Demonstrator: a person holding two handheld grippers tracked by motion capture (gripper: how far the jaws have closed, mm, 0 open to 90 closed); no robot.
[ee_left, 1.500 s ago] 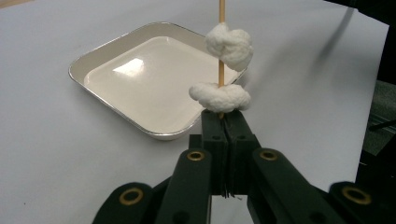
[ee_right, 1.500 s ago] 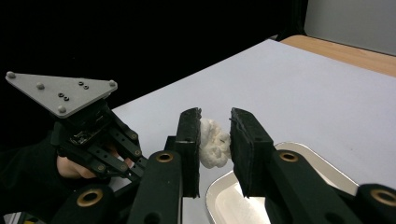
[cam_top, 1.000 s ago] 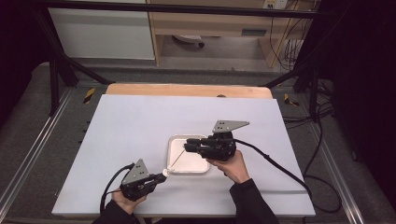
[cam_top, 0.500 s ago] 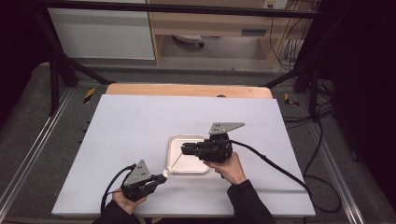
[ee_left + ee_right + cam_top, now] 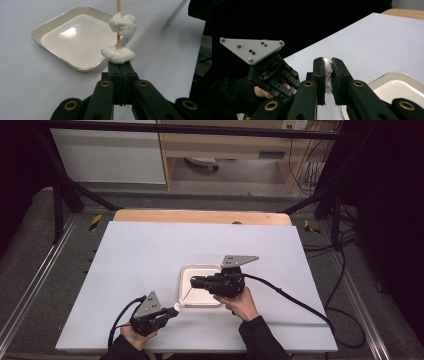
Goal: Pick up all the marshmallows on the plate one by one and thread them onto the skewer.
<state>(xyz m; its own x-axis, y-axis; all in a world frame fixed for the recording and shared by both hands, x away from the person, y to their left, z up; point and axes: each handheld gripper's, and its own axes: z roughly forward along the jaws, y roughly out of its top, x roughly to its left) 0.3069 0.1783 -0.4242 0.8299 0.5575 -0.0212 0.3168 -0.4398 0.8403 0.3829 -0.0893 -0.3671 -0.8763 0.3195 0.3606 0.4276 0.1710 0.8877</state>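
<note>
- Looking along the left tool (image 5: 119,65), we see its jaws pressed together on a thin wooden skewer (image 5: 118,25) threaded with two white marshmallow-like pieces (image 5: 123,24), the lower one resting on the jaw tips.
- We find the right tool (image 5: 327,75) clamped on another white soft piece (image 5: 327,75).
- We see the white square tray (image 5: 192,273) on the table (image 5: 150,250), with the right tool (image 5: 196,282) above it and the left tool (image 5: 170,311) just beside its near-left corner.
</note>
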